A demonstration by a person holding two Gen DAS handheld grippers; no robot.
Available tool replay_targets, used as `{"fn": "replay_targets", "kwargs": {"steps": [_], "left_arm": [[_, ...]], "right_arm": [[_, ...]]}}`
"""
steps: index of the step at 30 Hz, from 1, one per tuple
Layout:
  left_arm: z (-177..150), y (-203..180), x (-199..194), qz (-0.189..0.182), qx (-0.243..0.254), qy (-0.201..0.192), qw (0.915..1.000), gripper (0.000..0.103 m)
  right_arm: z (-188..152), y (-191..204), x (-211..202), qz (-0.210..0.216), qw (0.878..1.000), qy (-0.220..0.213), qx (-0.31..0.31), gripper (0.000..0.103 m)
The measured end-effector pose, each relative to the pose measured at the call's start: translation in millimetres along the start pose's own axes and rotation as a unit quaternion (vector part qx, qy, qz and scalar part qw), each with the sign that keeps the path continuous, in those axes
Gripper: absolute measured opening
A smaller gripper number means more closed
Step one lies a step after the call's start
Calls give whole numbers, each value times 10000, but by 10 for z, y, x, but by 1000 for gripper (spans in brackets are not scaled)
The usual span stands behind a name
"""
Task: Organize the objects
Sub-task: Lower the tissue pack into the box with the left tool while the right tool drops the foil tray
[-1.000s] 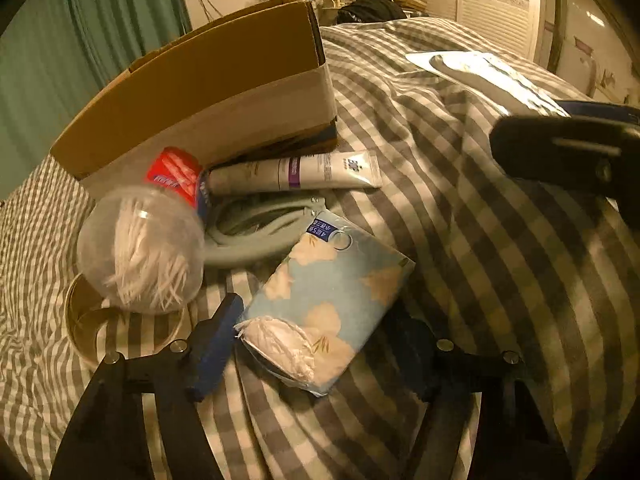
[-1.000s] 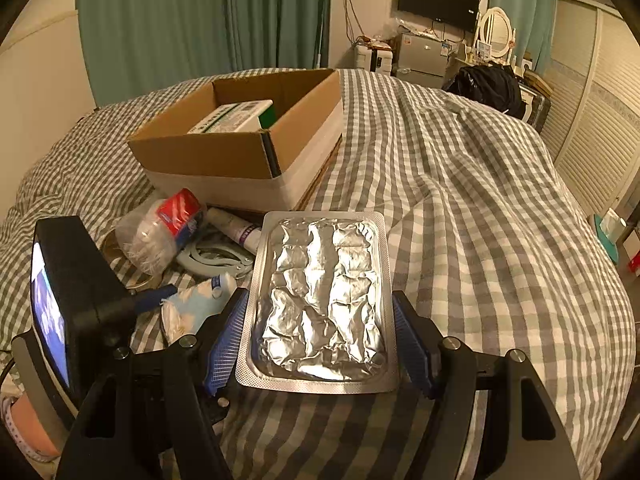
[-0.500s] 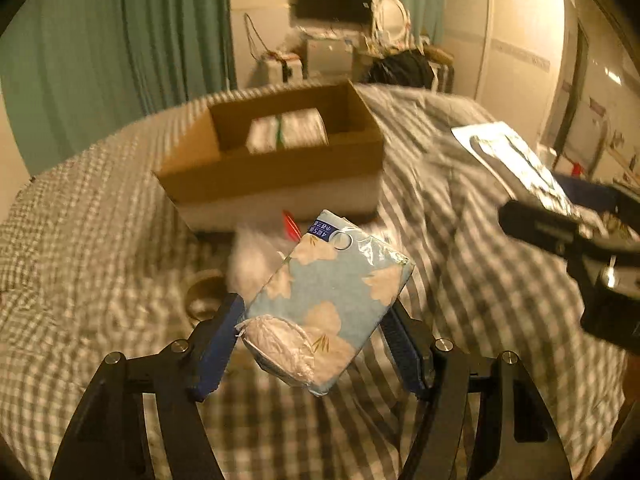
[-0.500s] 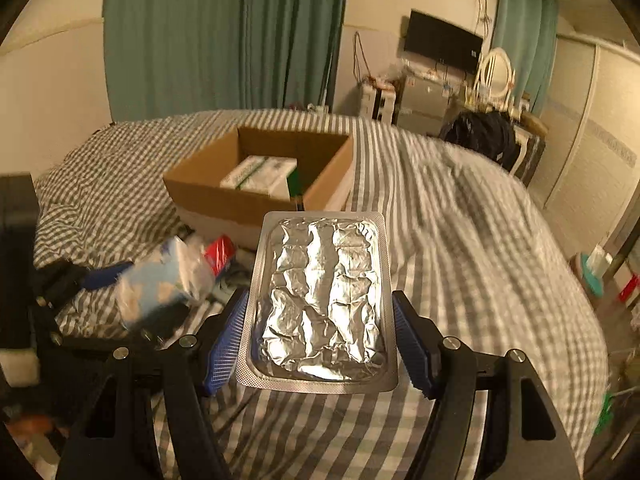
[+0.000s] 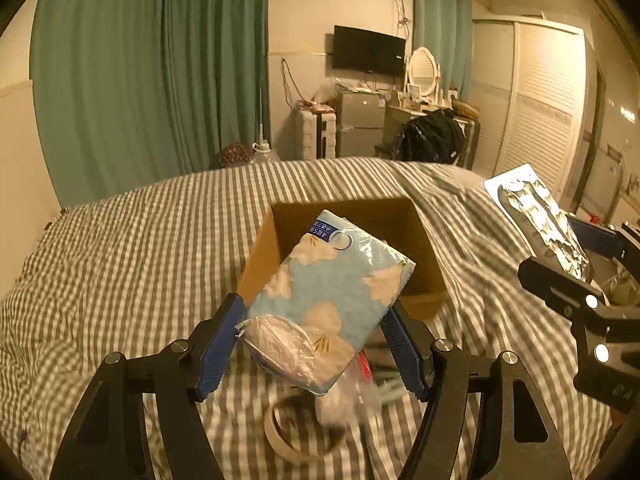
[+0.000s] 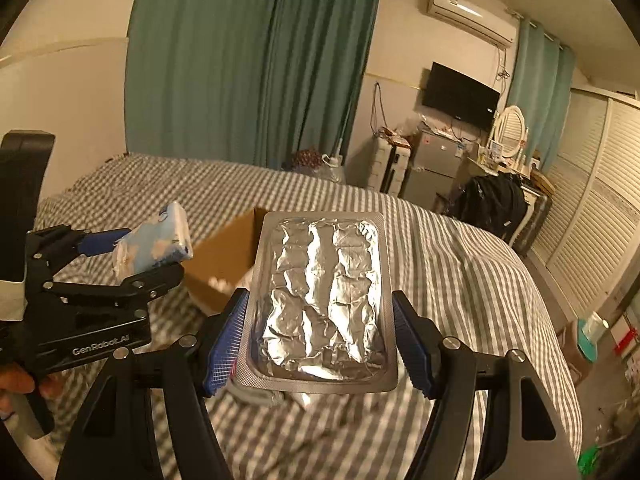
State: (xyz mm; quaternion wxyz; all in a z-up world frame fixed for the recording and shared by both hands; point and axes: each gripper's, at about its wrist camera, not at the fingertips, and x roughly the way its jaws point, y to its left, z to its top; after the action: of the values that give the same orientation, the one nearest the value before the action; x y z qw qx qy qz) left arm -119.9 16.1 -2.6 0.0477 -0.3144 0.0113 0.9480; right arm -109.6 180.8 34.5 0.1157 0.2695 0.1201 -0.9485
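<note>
My left gripper [image 5: 316, 340] is shut on a blue flowered tissue pack [image 5: 332, 292], held in the air in front of the open cardboard box [image 5: 260, 256] on the checked bed. From the right wrist view the same tissue pack [image 6: 154, 246] hangs to the left of the box [image 6: 224, 264]. My right gripper [image 6: 320, 340] is shut on a silver foil blister sheet [image 6: 320, 296], also raised above the bed; that sheet [image 5: 540, 220] shows at the right edge of the left wrist view. The box's inside is mostly hidden by the held items.
Below the tissue pack lie a tape ring [image 5: 296, 428], a clear plastic jar [image 5: 348, 392] and other small items on the checked bedspread [image 5: 140, 248]. Green curtains, a wall TV, a small fridge, a black bag and white louvred wardrobe doors stand beyond the bed.
Both grippers have risen well above the bed with their loads; the box and loose items now sit lower and farther away. The tissue pack came up off the bedspread.
</note>
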Motion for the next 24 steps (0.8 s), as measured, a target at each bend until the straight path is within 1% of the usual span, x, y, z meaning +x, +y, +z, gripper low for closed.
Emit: {"fn": "replay_targets", "kwargs": {"steps": [4, 7, 12, 20, 24], "left_arm": [[244, 125, 220, 144, -52, -4, 9999, 71], [363, 175, 405, 203, -48, 18, 9998, 71], [463, 212, 808, 239, -86, 174, 9995, 71], [428, 211, 1452, 282, -36, 539, 9981, 71], [353, 172, 1682, 279, 45, 677, 9973, 71]], "right_arm": [[234, 20, 245, 115, 9999, -35, 81, 69], [362, 36, 452, 149, 9998, -34, 113, 69], [481, 24, 859, 234, 9995, 89, 195, 69], [413, -50, 1547, 321, 9977, 531, 264, 69], [295, -96, 1750, 364, 9965, 667, 350, 69]]}}
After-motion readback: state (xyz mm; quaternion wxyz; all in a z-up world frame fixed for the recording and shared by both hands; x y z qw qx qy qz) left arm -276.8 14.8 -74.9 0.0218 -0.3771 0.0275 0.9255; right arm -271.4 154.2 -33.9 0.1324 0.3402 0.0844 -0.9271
